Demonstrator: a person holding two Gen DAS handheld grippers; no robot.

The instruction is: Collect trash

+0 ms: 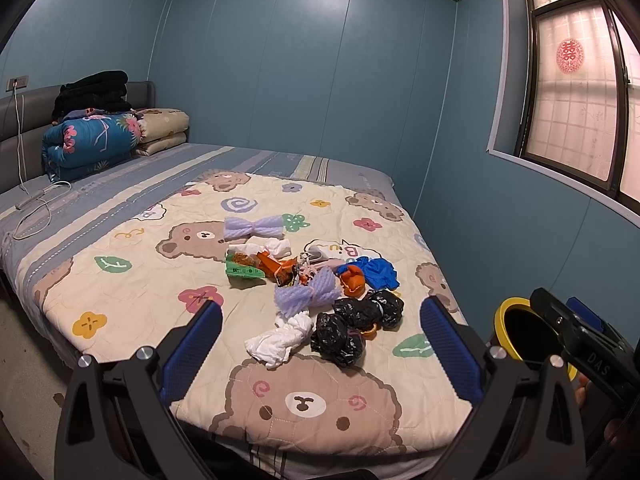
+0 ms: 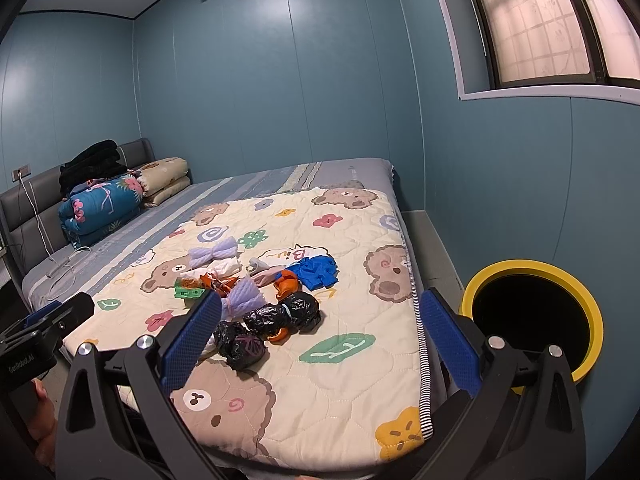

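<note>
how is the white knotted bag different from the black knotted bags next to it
The white bag is one pale, soft-looking bundle; the black bags are glossy, crinkled and form several lumps. The white bag lies nearest the left tool, while the black bags lie toward the yellow-rimmed bin side. In the right wrist view the white bag is mostly hidden, the black bags plain. Both rest on the bear quilt, untouched.

Bare quilt (image 2: 344,392) lies between trash pile (image 2: 260,300) and bin (image 2: 532,316)

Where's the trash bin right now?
The yellow-rimmed bin stands on the floor off the bed's right edge, low right in both views, beside the bear quilt.
</note>
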